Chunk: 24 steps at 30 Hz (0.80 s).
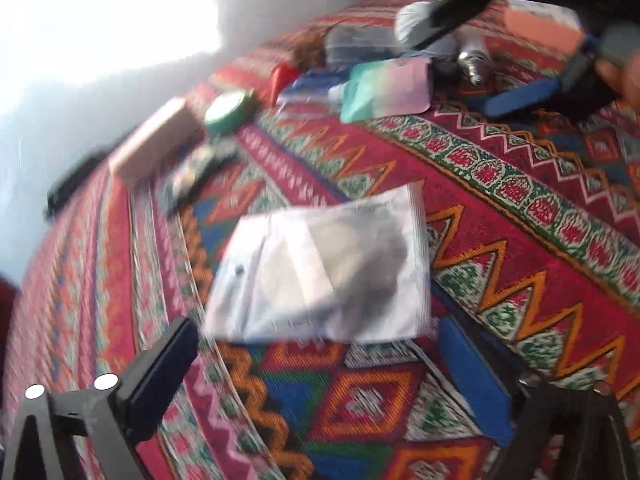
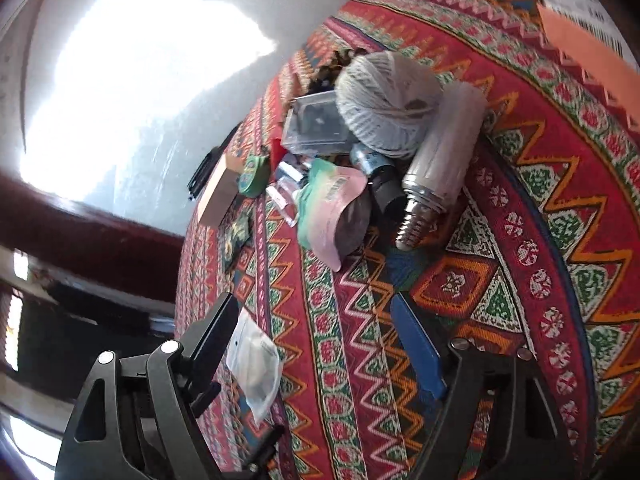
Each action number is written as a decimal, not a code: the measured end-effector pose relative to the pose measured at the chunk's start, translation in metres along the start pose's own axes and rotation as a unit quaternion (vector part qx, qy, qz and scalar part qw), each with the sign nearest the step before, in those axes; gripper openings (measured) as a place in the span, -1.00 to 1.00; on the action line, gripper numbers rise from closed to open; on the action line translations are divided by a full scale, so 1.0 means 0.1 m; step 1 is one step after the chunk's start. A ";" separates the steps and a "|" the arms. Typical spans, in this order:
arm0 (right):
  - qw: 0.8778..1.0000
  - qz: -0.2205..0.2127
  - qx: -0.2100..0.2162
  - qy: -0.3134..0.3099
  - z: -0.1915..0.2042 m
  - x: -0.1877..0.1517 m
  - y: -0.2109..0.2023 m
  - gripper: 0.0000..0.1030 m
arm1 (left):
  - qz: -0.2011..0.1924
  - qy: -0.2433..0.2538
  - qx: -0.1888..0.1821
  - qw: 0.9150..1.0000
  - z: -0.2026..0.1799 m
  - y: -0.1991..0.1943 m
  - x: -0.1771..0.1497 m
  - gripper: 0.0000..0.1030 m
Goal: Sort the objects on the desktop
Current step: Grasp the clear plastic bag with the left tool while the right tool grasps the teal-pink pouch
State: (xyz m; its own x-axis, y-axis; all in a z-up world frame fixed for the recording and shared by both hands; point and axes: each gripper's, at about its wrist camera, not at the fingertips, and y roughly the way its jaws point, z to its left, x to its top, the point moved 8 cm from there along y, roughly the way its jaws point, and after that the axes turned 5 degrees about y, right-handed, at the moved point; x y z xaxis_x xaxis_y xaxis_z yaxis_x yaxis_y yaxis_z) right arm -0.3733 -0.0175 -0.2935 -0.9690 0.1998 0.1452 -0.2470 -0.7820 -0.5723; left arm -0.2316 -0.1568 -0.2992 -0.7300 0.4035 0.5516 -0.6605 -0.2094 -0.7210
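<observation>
A white plastic pouch (image 1: pixel 320 268) lies flat on the patterned cloth (image 1: pixel 500 216). My left gripper (image 1: pixel 316 326) stands open around its near edge, pads apart from it. My right gripper (image 2: pixel 316 344) is open over bare cloth, nothing between its fingers; the pouch (image 2: pixel 256 368) lies beside its left finger. Ahead of it is a heap: a ball of pale yarn (image 2: pixel 384 100), a lamp bulb with a screw base (image 2: pixel 440 164), a clear plastic box (image 2: pixel 316 124) and a pink and green packet (image 2: pixel 332 204). In the left wrist view one of the right gripper's blue pads (image 1: pixel 520 96) shows near the heap.
A green tape roll (image 2: pixel 252 176) and a tan box (image 2: pixel 218 196) sit at the heap's left near the cloth's edge. An orange carton (image 2: pixel 580 20) lies at the far right. A hand (image 1: pixel 624 76) shows at the right edge. A white wall lies beyond the table.
</observation>
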 end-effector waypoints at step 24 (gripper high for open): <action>0.997 0.000 0.027 -0.074 0.68 -0.02 0.08 -0.56 | -0.090 -0.188 -0.123 0.970 0.79 -0.32 0.25 -0.82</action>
State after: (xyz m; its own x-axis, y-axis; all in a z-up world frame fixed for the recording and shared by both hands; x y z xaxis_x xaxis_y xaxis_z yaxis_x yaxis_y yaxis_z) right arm -0.3733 -0.0644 -0.2435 -0.9573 0.1137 0.2658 -0.2433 -0.8136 -0.5280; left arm -0.2427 -0.2101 -0.2295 -0.6504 0.0504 0.7579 -0.7546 0.0717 -0.6523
